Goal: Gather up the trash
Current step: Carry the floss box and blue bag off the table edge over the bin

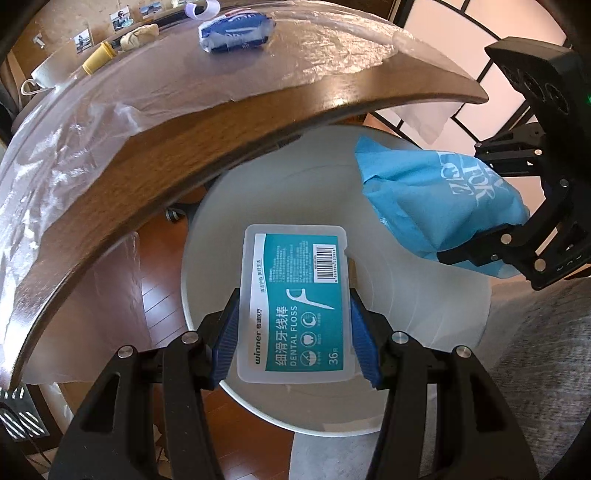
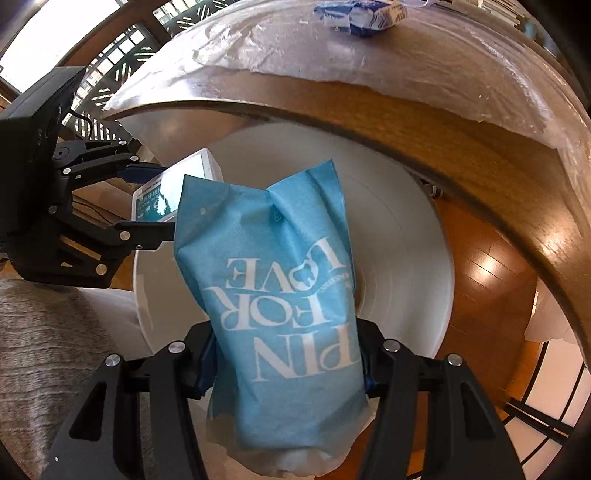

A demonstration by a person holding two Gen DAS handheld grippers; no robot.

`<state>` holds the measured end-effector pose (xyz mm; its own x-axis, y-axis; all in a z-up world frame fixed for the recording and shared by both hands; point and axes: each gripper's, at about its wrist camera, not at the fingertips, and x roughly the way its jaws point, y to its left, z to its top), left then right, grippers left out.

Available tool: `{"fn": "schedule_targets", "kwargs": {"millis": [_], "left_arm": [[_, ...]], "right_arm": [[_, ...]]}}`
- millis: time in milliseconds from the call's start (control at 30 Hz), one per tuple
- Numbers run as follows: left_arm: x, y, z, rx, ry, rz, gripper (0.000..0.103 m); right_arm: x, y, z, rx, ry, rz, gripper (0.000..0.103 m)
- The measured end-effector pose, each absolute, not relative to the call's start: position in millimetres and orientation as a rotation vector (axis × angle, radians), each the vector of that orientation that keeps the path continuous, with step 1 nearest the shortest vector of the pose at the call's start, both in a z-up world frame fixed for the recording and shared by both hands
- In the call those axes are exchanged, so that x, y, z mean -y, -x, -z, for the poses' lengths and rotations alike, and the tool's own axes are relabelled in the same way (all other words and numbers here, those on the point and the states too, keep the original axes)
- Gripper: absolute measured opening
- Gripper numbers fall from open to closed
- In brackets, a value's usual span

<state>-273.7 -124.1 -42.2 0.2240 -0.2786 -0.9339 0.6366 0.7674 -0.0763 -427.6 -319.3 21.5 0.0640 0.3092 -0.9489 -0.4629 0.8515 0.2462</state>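
My left gripper (image 1: 293,332) is shut on a flat dental floss box (image 1: 295,295) with a teal label, held over the open white bin (image 1: 424,295) beside the table. My right gripper (image 2: 284,365) is shut on a blue tissue pack (image 2: 280,280) with white lettering, also over the bin (image 2: 406,240). In the left wrist view the right gripper (image 1: 491,240) and its blue pack (image 1: 436,199) show at the right. In the right wrist view the left gripper (image 2: 147,199) and the floss box (image 2: 166,192) show at the left. A blue-and-white packet (image 1: 236,31) lies on the table.
The wooden table (image 1: 155,158) with a clear plastic cover stands just above the bin; its edge curves close to both grippers. A yellow cylinder (image 1: 98,59), a white cup (image 1: 44,74) and a beige bundle (image 1: 140,35) sit at its far side. Grey carpet (image 1: 535,350) lies right.
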Motion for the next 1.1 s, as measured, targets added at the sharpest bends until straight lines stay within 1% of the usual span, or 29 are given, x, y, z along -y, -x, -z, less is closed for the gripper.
{"fn": "schedule_targets", "kwargs": {"millis": [467, 1100], "left_arm": [[147, 267, 60, -1.213, -0.395, 0.656, 0.055], [154, 258, 72, -1.263, -0.403, 0.648, 0.055]], "right_arm": [[304, 417, 1, -1.424, 0.145, -0.553, 0.056], [286, 405, 7, -1.456, 0.153, -0.511, 0.056]]}}
